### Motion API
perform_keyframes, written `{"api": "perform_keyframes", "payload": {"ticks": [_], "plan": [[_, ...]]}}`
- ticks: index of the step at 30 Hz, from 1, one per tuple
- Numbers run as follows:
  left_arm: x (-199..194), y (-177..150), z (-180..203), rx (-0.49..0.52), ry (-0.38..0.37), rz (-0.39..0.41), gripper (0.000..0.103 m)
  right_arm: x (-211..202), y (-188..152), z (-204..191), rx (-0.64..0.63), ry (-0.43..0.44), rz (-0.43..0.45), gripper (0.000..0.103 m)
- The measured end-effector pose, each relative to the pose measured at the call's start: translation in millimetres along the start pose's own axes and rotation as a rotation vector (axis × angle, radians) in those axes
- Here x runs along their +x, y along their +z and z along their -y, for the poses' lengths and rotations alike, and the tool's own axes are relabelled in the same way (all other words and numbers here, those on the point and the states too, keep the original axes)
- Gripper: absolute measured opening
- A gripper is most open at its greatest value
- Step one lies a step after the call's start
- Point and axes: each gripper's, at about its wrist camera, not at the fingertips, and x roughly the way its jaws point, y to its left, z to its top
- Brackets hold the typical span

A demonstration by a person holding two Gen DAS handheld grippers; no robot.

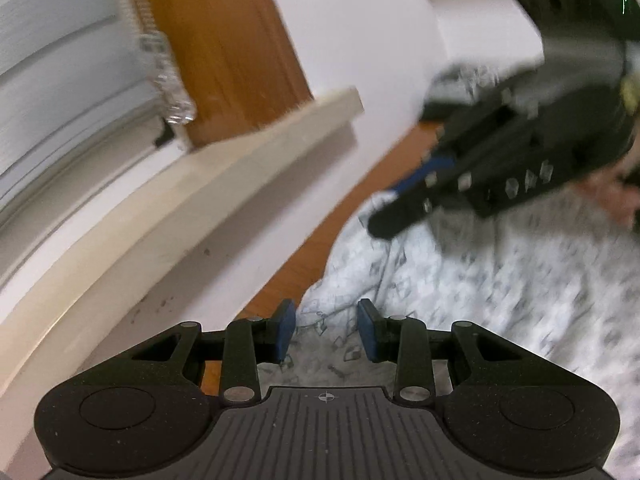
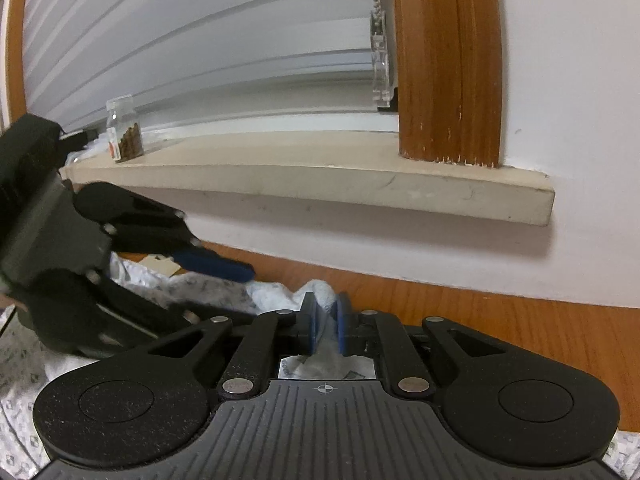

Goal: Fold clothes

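Left hand-held gripper (image 1: 326, 330): blue pads parted, released, hovering over edge of white patterned garment (image 1: 500, 280) at lower right of left wrist frame.

Right hand-held gripper (image 2: 325, 322): pads clenched on fold of same garment, centre of right wrist frame.

Garment: lies crumpled on wooden tabletop (image 2: 500, 320), near white wall.

Windowsill (image 2: 320, 172): above tabletop; small glass jar (image 2: 124, 130) stands at upper left.

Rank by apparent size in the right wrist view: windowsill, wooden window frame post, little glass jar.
1. windowsill
2. wooden window frame post, though it runs out of the picture
3. glass jar, clearly smallest
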Motion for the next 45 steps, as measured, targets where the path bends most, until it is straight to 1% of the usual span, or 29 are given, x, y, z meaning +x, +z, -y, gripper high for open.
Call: {"api": "perform_keyframes", "payload": {"ticks": [2, 4, 5, 6, 7, 8, 9, 11, 13, 14, 16, 18, 20, 21, 23, 27, 31, 32, 34, 35, 36, 37, 38, 39, 40, 41, 43, 44, 45], "plan": [[7, 1, 6, 0.033, 0.016, -0.001, 0.038, -1, -1, 1, 0.001, 0.002, -0.002, 0.01], [11, 2, 9, 0.035, 0.024, 0.017, 0.038, -2, -1, 2, 0.002, 0.003, -0.003, 0.01], [11, 2, 9, 0.023, 0.021, 0.031, 0.03, -2, -2, 2, 0.002, 0.004, -0.004, 0.01], [9, 3, 6, 0.001, 0.016, 0.054, 0.01, -3, -2, 2, 0.002, 0.005, -0.005, 0.012], [7, 3, 4, -0.025, 0.01, 0.08, 0.007, -3, -2, 3, 0.003, 0.006, -0.005, 0.017], [4, 4, 0, -0.059, 0.008, 0.109, 0.007, -3, -3, 3, 0.003, 0.007, -0.006, 0.021], [1, 4, -4, -0.092, 0.009, 0.136, 0.007, -4, -3, 4, 0.004, 0.007, -0.007, 0.033], [-5, 4, -15, -0.168, 0.021, 0.185, 0.006, -11, -9, 10, -0.008, 0.0, -0.009, 0.041], [-7, 4, -29, -0.271, -0.008, 0.206, 0.006, -16, -16, 21, -0.013, -0.013, -0.027, 0.041], [-5, 3, -33, -0.304, -0.018, 0.207, 0.006, -19, -20, 27, -0.012, -0.019, -0.037, 0.041], [-2, 2, -38, -0.353, -0.03, 0.204, 0.006, -25, -28, 39, -0.007, -0.028, -0.058, 0.04], [4, 2, -40, -0.386, -0.02, 0.19, 0.006, -27, -33, 45, -0.039, -0.061, -0.092, 0.04], [13, 4, -41, -0.42, -0.006, 0.165, 0.007, -27, -36, 47, -0.075, -0.109, -0.117, 0.04], [17, 5, -41, -0.429, 0.006, 0.151, 0.008, -26, -38, 48, -0.092, -0.134, -0.128, 0.036], [22, 4, -40, -0.437, 0.03, 0.128, 0.008, -25, -42, 52, -0.109, -0.217, -0.129, 0.035], [16, -2, -40, -0.428, 0.081, 0.105, 0.019, -30, -45, 67, -0.032, -0.216, -0.12, 0.034], [4, -10, -41, -0.426, 0.089, 0.102, 0.018, -31, -45, 67, -0.033, -0.213, -0.122, 0.035], [2, -11, -41, -0.434, 0.068, 0.101, 0.02, -31, -46, 67, -0.032, -0.212, -0.121, 0.036], [-4, -12, -39, -0.446, 0.023, 0.119, 0.028, -32, -44, 69, -0.027, -0.212, -0.117, 0.036], [-7, -11, -37, -0.452, 0.002, 0.128, 0.038, -33, -44, 70, -0.024, -0.212, -0.114, 0.036], [-10, -11, -35, -0.457, -0.002, 0.14, 0.046, -35, -44, 71, -0.023, -0.211, -0.114, 0.036], [-9, -9, -34, -0.459, -0.018, 0.139, 0.048, -38, -43, 72, -0.025, -0.214, -0.112, 0.036], [-6, -7, -32, -0.461, -0.042, 0.132, 0.054, -41, -43, 73, -0.027, -0.217, -0.111, 0.036], [-3, -5, -31, -0.462, -0.067, 0.126, 0.066, -45, -44, 75, -0.028, -0.22, -0.109, 0.037], [3, -3, -30, -0.458, -0.098, 0.098, 0.07, -49, -43, 78, -0.023, -0.22, -0.108, 0.037], [11, -1, -28, -0.446, -0.122, 0.073, 0.071, -54, -43, 81, -0.015, -0.22, -0.106, 0.037], [25, 3, -25, -0.419, -0.129, 0.038, 0.069, -60, -43, 89, 0.009, -0.199, -0.119, 0.041], [31, 5, -24, -0.413, -0.13, 0.025, 0.06, -63, -45, 92, 0.018, -0.182, -0.121, 0.041], [34, 6, -25, -0.41, -0.134, 0.02, 0.035, -66, -47, 94, 0.026, -0.165, -0.122, 0.041]]}}
